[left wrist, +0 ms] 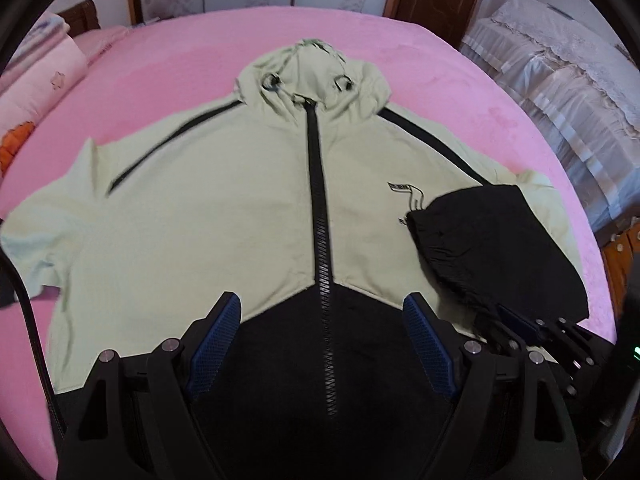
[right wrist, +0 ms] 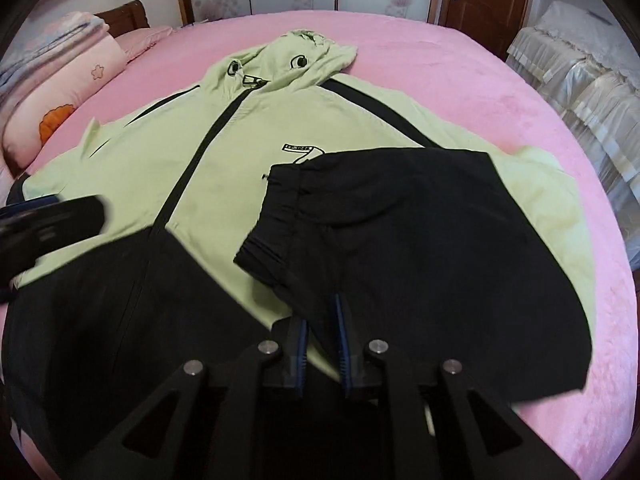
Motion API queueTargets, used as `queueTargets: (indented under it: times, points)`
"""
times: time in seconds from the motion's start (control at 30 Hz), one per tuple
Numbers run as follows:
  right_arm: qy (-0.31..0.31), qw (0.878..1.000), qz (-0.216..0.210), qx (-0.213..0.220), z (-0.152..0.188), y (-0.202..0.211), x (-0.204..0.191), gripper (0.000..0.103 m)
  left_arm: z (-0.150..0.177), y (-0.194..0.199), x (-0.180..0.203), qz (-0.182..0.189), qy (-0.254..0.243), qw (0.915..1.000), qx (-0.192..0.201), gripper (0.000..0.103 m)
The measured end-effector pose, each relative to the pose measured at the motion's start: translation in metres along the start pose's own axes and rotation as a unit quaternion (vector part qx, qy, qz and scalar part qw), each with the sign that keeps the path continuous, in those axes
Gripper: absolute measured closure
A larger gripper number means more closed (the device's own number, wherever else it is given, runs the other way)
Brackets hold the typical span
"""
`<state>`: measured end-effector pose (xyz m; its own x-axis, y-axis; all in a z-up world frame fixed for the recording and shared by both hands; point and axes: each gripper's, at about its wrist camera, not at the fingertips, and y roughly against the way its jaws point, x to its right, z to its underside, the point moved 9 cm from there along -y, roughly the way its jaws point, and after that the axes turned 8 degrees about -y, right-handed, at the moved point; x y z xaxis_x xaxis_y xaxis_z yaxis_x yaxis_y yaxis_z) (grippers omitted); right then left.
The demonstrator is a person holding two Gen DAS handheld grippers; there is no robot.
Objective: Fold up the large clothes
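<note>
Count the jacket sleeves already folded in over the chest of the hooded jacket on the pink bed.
1. The black-cuffed sleeve lies across the jacket beside the chest logo. The other sleeve lies spread outward on the bed.

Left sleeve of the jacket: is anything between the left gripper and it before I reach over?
Nothing visible. The left gripper hangs open over the jacket's black hem, and the left sleeve lies flat on the pink bed with only bare jacket front between. The right sleeve is already folded in.
</note>
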<state>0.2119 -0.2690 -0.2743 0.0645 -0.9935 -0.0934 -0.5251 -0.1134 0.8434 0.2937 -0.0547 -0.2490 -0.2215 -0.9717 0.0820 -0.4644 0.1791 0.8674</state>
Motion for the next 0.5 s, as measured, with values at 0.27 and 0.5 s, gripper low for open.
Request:
queueTargets:
  times: [0.27, 0.5]
  points:
    - [-0.048, 0.997, -0.001, 0.057, 0.002, 0.054, 0.040, 0.048, 0.001, -0.036, 0.065, 0.152, 0.030, 0.9873, -0.035, 0.021]
    - [-0.100, 0.992, -0.014, 0.072, 0.016, 0.067, 0.063, 0.048, 0.004, -0.068, 0.093, 0.189, 0.054, 0.9787, -0.058, 0.021]
